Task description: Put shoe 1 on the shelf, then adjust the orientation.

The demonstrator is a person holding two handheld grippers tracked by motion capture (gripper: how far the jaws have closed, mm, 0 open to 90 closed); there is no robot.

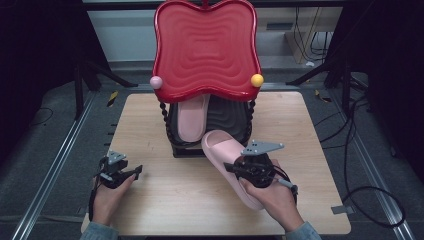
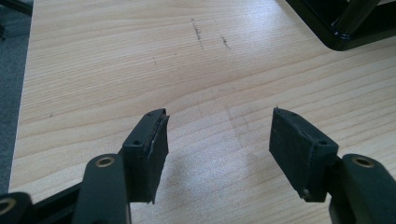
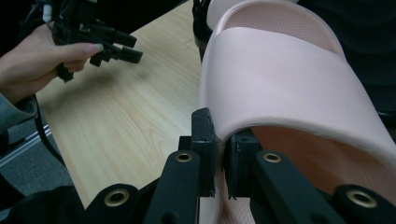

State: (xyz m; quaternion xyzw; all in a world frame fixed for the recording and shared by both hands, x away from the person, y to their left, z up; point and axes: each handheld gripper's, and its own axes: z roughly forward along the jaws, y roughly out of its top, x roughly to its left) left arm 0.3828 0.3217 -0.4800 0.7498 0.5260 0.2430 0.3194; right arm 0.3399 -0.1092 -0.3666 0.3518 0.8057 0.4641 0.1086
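A pink slipper lies tilted on the wooden table in front of a black shoe rack, toe toward the rack. My right gripper is shut on the side edge of this pink slipper, one jaw outside and one inside by the strap. A second pink slipper rests on the rack's shelf under a red wavy tray top. At the table's left my left gripper is held open over bare wood, nothing between its fingers. That left gripper shows far off in the right gripper view.
The rack has beaded black posts, with a pink ball and a yellow ball at the tray's front corners. The rack's base corner lies ahead-right of the left gripper. Cables trail on the floor to the right.
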